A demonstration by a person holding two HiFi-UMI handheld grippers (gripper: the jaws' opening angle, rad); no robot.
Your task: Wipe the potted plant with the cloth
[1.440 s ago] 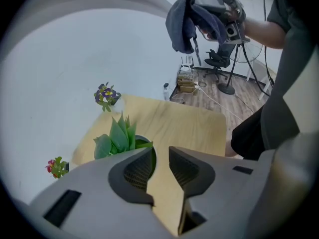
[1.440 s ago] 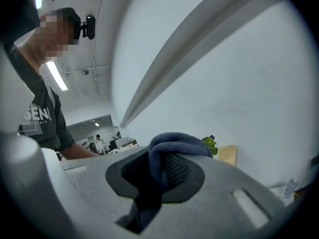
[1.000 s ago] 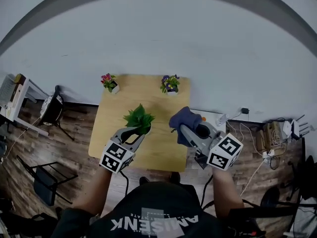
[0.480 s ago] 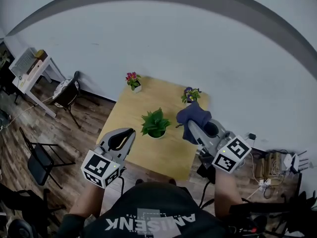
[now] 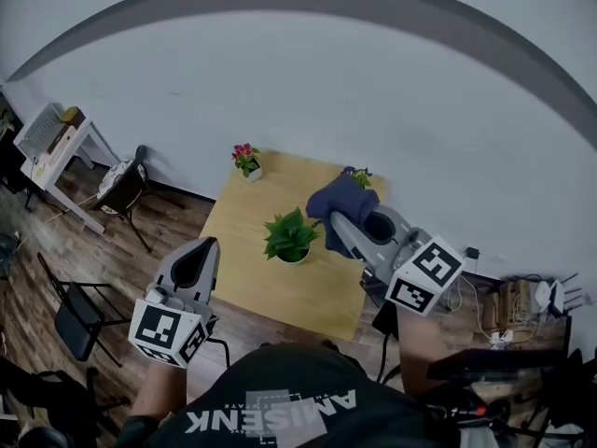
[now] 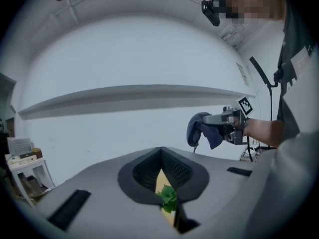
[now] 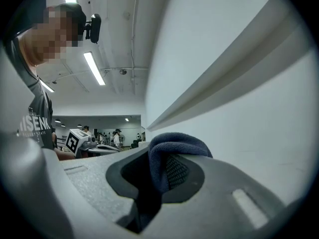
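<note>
Green leafy potted plant (image 5: 289, 235) is noted just left of the dark blue cloth (image 5: 338, 203) clamped in the right tool (image 5: 341, 231); the clenched, empty left tool (image 5: 207, 250) is held farther off.

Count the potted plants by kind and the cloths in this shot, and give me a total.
green leafy plant: 1
flowering plants: 2 (pink flowering plant; purple flowering plant, partly hidden)
cloth, dark blue: 1
Total: 4
</note>
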